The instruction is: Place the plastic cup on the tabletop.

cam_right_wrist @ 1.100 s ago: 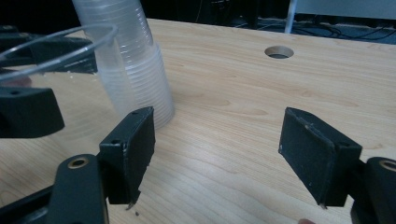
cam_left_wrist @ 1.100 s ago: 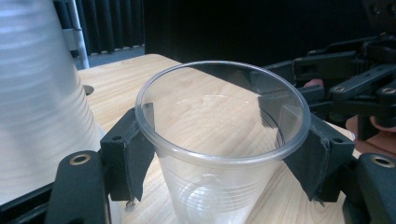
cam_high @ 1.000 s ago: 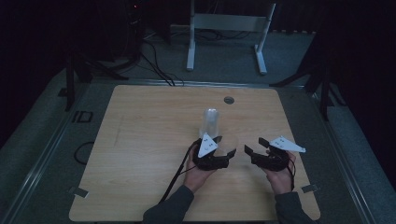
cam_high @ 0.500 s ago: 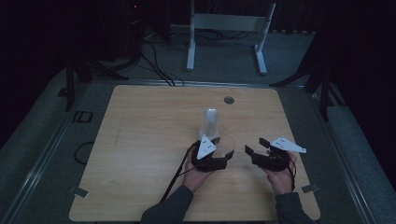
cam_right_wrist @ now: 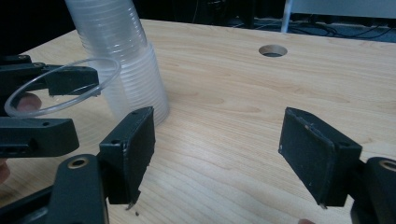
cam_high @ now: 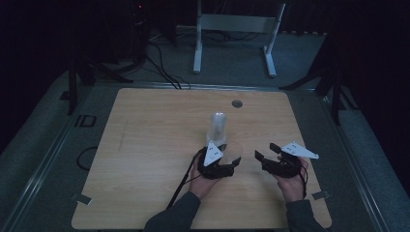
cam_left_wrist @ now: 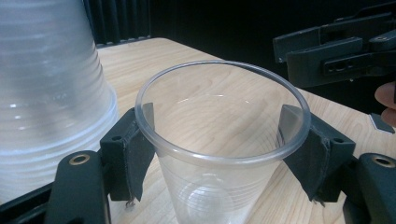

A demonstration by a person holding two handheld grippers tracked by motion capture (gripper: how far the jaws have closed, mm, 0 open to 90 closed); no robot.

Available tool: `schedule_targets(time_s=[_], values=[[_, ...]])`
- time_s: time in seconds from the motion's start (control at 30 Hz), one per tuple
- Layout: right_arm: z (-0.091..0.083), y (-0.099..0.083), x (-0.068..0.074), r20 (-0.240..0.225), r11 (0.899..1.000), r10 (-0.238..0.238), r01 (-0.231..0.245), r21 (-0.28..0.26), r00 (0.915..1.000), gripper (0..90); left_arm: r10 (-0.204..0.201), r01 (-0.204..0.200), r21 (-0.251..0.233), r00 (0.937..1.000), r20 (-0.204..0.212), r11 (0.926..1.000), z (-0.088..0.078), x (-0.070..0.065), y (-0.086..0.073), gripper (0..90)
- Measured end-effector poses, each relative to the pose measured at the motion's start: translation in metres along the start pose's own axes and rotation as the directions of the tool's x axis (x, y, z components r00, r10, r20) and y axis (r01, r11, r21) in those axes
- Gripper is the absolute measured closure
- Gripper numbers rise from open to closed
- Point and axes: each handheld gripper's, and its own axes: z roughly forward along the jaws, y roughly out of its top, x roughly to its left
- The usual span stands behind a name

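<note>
you hold one clear plastic cup (cam_left_wrist: pixel 219 154) in your left gripper (cam_high: pixel 223 166). its black fingers (cam_left_wrist: pixel 128 154) press on both sides of the cup, just under the rim, so they are clamped on it. the cup stands upright, mouth up. it is thin and see-through, round, with small ridges on its wall and a smooth rolled rim. it sits just beside the tall stack of clear cups (cam_high: pixel 218 128), which stands mouth down near the middle of the surface (cam_high: pixel 145 145). the stack is cloudy white with many thin rings.

since the earlier picture, almost nothing has changed. both hands are in about the same spots, and the stack has not moved.

your right gripper (cam_high: pixel 268 159) is near the left one, a bit apart from it, toward the right edge. its fingers (cam_right_wrist: pixel 135 140) are wide apart and nothing is between them. they are flat, dark and blocky.

the surface is light wood with soft grain lines and rounded corners. a small round hole (cam_high: pixel 237 103) is near its far edge. behind it stands a white metal frame (cam_high: pixel 237 29) on the grey floor.
</note>
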Motion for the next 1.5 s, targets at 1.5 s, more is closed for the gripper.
schedule_targets(time_s=[1.5], values=[[-0.001,-0.001,-0.001,-0.001,1.000,0.000,0.000,0.003,1.0000,26.5,0.017,-0.016,0.059,0.9998,-0.007,0.9982,0.005,-0.001,-0.017,26.3]])
